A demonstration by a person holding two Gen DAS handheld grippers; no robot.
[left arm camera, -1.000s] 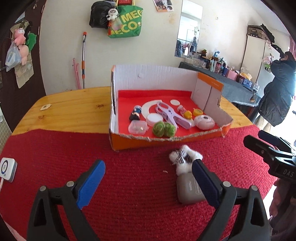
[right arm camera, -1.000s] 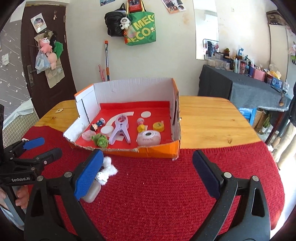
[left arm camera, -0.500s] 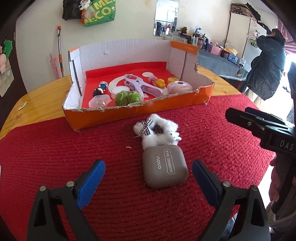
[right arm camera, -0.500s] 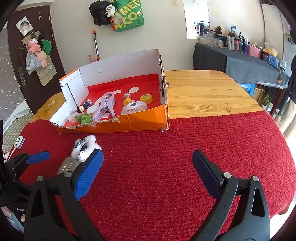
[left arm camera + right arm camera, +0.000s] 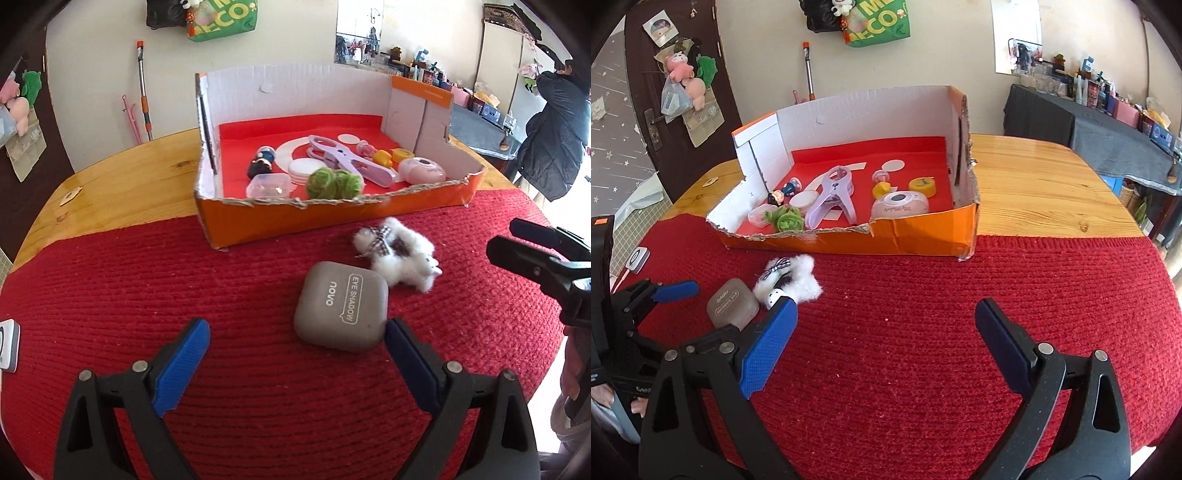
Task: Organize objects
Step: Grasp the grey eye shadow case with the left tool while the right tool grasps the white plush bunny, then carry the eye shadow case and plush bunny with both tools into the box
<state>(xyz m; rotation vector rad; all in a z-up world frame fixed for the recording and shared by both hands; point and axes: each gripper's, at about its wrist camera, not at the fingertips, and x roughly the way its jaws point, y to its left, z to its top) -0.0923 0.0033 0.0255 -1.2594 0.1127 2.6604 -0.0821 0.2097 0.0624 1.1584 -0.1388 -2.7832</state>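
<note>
A grey eye-shadow case [image 5: 341, 305] lies on the red mat just ahead of my left gripper [image 5: 295, 354], which is open, its right pad close to the case's near corner. A white fluffy toy with a checked bow [image 5: 397, 253] lies beside the case, toward the box. The orange cardboard box [image 5: 332, 218] holds several small items, among them a lilac clip [image 5: 347, 160] and green yarn balls [image 5: 334, 182]. My right gripper [image 5: 884, 334] is open over bare mat, with the toy [image 5: 790, 280] and case [image 5: 733, 302] at its left.
The red knitted mat [image 5: 997, 295] covers the near half of a wooden table [image 5: 1027, 184]. A small white device [image 5: 9, 345] lies at the mat's left edge. A person in a dark coat [image 5: 557, 129] stands far right. Bags hang on the wall [image 5: 875, 22].
My left gripper has swung left and drawn nearer, so the case now sits by its right pad. The right gripper has shifted so the box looks closer and more central.
</note>
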